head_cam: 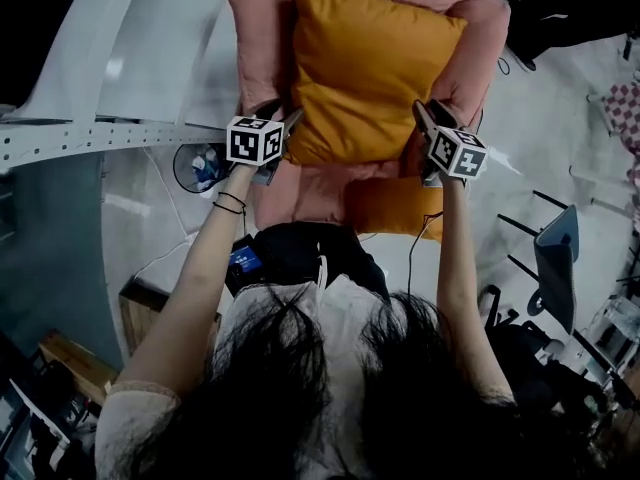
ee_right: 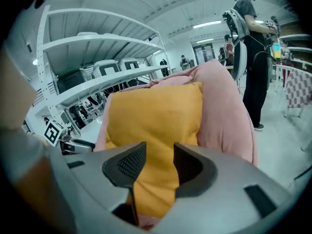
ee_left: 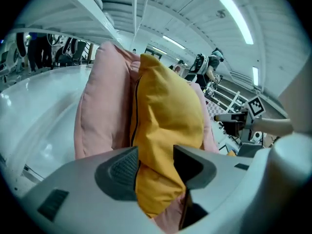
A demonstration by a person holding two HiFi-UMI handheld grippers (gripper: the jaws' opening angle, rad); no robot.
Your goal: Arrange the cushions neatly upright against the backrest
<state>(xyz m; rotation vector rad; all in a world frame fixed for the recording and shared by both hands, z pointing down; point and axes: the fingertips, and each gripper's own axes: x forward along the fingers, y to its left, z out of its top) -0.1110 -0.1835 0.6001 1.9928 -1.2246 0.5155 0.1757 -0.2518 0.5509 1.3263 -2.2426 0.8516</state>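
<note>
— Roughly, what stands around the chair?
— Item one: white shelving (ee_right: 97,48), on the left of the pink armchair (head_cam: 262,38). Item two: a standing person (ee_right: 251,48) in dark clothes, off to the right and well apart from the armchair. Item three: a black-framed chair (head_cam: 555,253), on the right. Item four: a second cushion (head_cam: 395,208), also orange, lying flat at the armchair's front edge, partly hidden behind the person's right forearm.

— And the main piece?
— Orange cushion (head_cam: 370,73): square, plump, plain cloth, a dark seam down one side, creased at the lower corners. It stands upright in the armchair, leaning on the backrest (ee_left: 105,111), between the two padded arms.

— Grippers?
— Left gripper (head_cam: 288,120): at the cushion's lower left corner. Jaws spread; the corner shows in the gap, and the pads do not pinch it.
— Right gripper (head_cam: 425,116): at the lower right edge. Jaws likewise apart, orange cloth in the gap, not clamped.
</note>
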